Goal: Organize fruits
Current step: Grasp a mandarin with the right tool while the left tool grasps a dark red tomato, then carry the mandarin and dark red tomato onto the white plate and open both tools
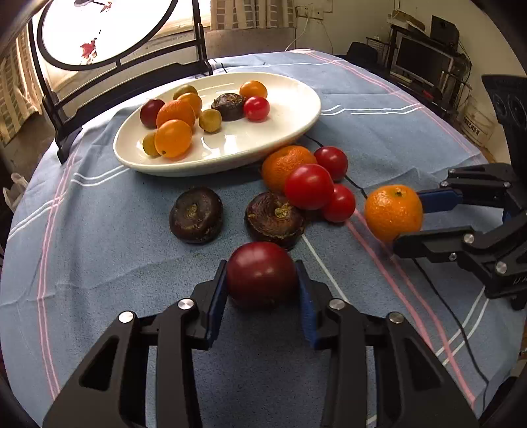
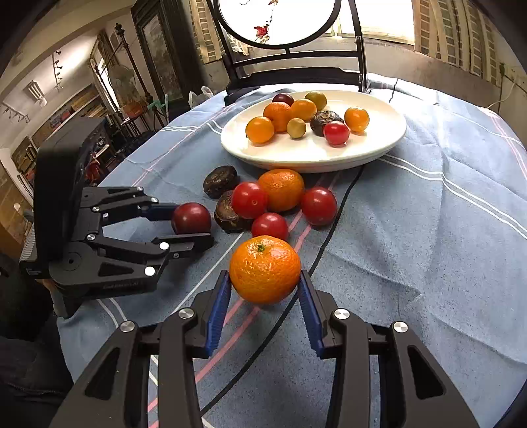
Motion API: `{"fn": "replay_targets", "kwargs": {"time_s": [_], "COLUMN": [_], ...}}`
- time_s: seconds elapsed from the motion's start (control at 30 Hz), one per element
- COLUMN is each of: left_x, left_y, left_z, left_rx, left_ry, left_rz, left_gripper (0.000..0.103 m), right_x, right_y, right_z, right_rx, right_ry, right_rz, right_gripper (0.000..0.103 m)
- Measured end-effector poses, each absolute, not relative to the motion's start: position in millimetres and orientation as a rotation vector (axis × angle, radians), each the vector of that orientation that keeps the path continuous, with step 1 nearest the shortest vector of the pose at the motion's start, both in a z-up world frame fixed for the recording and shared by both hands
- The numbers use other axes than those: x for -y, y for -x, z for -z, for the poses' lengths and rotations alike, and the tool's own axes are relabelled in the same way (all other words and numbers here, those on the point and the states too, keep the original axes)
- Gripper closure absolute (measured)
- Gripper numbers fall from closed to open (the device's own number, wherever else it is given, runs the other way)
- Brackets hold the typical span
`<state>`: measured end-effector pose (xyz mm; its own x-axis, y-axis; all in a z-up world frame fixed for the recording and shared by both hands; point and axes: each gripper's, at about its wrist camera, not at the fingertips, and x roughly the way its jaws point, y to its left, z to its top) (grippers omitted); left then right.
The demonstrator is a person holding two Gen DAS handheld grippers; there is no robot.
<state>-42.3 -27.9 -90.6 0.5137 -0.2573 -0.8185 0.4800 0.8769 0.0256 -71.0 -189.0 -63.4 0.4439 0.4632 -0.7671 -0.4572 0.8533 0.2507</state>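
My left claw (image 1: 262, 280) grips a dark red tomato (image 1: 262, 273), blue pads pressed on both its flanks, the fruit low on the blue striped tablecloth (image 1: 98, 263). My right claw (image 2: 265, 289) is clamped on a mandarin (image 2: 265, 269), its stem end up; from the left wrist that mandarin sits at about three o'clock from the tomato.

Between the two claws and the dish lies the loose pile. In the left view, two dark brown water chestnuts (image 1: 196, 220) sit at eleven and twelve o'clock from my tomato, the nearer one touching a cluster of three bright red cherry tomatoes (image 1: 309, 186) and a second mandarin (image 1: 286, 166). A black cable (image 2: 332, 230) runs under that cluster.

Beyond the pile, at twelve o'clock, stands the white oval plate (image 1: 296, 121). It holds orange kumquat-like fruits (image 1: 173, 138), a mandarin, small yellow-green fruits, a dark red tomato, a bright red one and a water chestnut.

Behind the plate, at eleven o'clock, a black stand carries a round white screen (image 1: 98, 29).
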Motion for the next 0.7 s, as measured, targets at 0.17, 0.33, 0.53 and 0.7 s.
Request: {"fn": "replay_targets", "kwargs": {"time_s": [0.17, 0.33, 0.53, 0.7], "left_x": [22, 25, 31, 35], "left_y": [52, 54, 47, 40], "left_z": [80, 67, 58, 55], "left_rx": [-0.904, -0.861, -0.837, -0.821], "left_ry": [-0.271, -0.293, -0.265, -0.261], "left_rz": [0.433, 0.379, 0.358, 0.334], "left_gripper": [0.065, 0.065, 0.065, 0.065], "right_x": [187, 180, 174, 175], "right_y": [76, 79, 80, 79], "right_z": [63, 63, 58, 57], "right_rx": [-0.947, -0.942, -0.929, -0.929], "right_ry": [0.006, 0.005, 0.018, 0.014], "right_rz": [-0.595, -0.615, -0.631, -0.633], "right_gripper": [0.061, 0.061, 0.061, 0.061]}}
